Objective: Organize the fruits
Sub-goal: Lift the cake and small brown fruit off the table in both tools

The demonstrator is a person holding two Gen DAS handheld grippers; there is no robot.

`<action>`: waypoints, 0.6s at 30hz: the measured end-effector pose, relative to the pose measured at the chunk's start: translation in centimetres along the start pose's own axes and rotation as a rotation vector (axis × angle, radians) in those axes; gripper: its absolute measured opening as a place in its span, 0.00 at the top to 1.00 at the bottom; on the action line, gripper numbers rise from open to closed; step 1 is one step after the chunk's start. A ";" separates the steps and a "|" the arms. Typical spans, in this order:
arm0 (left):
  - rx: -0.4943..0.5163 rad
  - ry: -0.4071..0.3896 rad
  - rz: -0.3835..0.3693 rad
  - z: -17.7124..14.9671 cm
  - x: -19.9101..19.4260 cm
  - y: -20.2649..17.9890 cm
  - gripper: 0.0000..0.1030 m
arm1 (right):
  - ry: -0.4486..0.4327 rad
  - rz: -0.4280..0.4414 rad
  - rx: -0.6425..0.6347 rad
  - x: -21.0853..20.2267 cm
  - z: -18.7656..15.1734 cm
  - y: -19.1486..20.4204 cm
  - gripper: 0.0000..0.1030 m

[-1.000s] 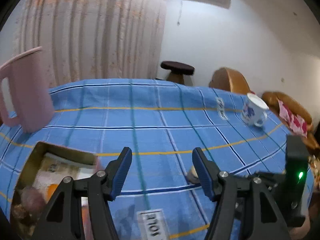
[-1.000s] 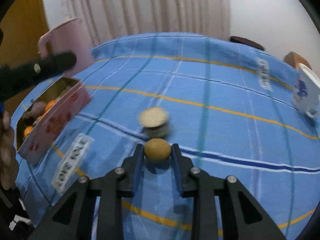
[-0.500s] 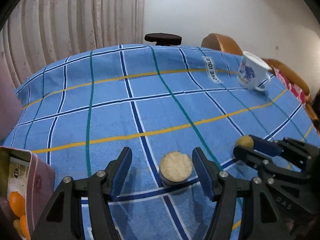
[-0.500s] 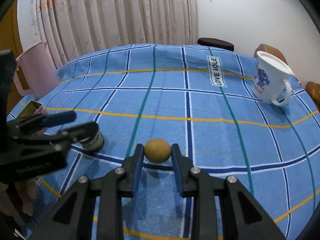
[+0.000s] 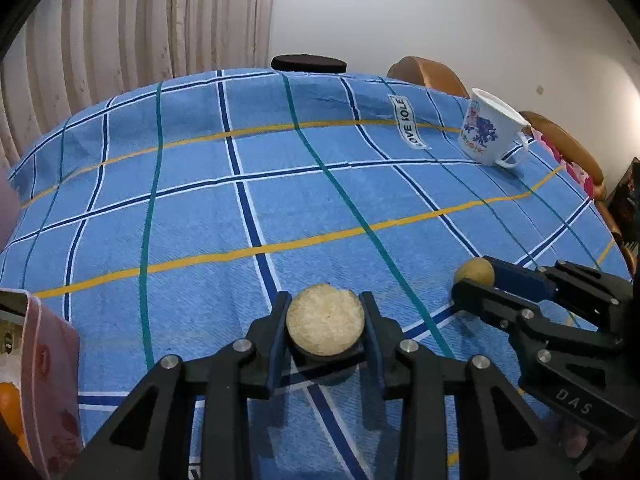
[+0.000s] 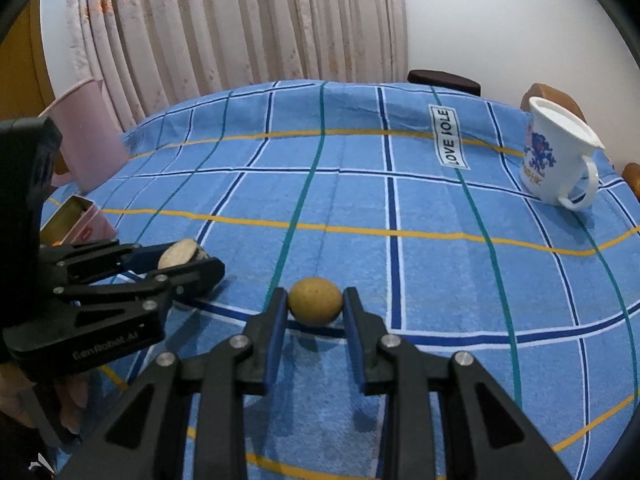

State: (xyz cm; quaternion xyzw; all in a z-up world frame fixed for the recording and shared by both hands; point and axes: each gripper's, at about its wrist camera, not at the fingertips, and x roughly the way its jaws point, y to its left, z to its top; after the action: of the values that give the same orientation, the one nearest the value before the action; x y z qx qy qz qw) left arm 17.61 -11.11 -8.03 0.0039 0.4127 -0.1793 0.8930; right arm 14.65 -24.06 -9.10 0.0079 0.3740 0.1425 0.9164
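My left gripper (image 5: 325, 326) is shut on a round pale-topped fruit piece with a dark base (image 5: 325, 322), low over the blue checked cloth. It also shows at the left of the right wrist view (image 6: 180, 254). My right gripper (image 6: 316, 304) is shut on a small yellow-brown round fruit (image 6: 316, 300), which also shows at the right of the left wrist view (image 5: 474, 273). A pink box (image 5: 48, 380) holding an orange fruit (image 5: 10, 404) stands at the far left; it also shows in the right wrist view (image 6: 80, 220).
A white mug with a blue print (image 5: 490, 132) stands at the back right, also in the right wrist view (image 6: 556, 156). A pink jug (image 6: 86, 136) stands at the back left. Chairs and a dark stool (image 5: 308, 63) lie beyond the table's far edge.
My left gripper swung away from the pink box to the round pale-topped piece and shut on it. My right gripper kept holding the yellow-brown fruit.
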 end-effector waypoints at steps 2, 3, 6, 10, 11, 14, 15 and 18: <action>-0.012 -0.026 0.001 -0.2 -0.5 0.2 0.66 | -0.016 0.007 -0.006 -0.3 0.0 0.1 0.70; -0.019 -0.036 0.009 -0.2 -0.7 0.3 0.66 | -0.024 0.006 -0.008 -0.5 0.0 0.2 0.70; -0.047 -0.065 0.013 -0.4 -1.3 0.8 0.66 | -0.049 0.013 -0.015 -1.0 -0.1 0.3 0.70; -0.082 -0.102 0.026 -0.6 -2.2 1.6 0.66 | -0.094 0.023 -0.026 -1.9 -0.2 0.4 0.70; -0.085 -0.109 0.029 -0.6 -2.2 1.6 0.66 | -0.099 0.024 -0.028 -2.0 -0.2 0.5 0.70; -0.084 -0.134 0.040 -0.7 -2.8 1.6 0.66 | -0.118 0.026 -0.036 -2.4 -0.3 0.7 0.70; -0.082 -0.143 0.046 -0.7 -2.9 1.5 0.66 | -0.122 0.026 -0.038 -2.5 -0.3 0.7 0.70; -0.074 -0.164 0.062 -0.8 -3.4 1.3 0.66 | -0.135 0.030 -0.042 -2.8 -0.4 0.8 0.70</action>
State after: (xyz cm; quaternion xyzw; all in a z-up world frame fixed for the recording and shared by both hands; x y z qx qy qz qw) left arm 15.42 -8.67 -6.23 -0.0309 0.3440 -0.1358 0.9286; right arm 12.30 -24.09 -7.41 0.0039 0.3079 0.1632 0.9373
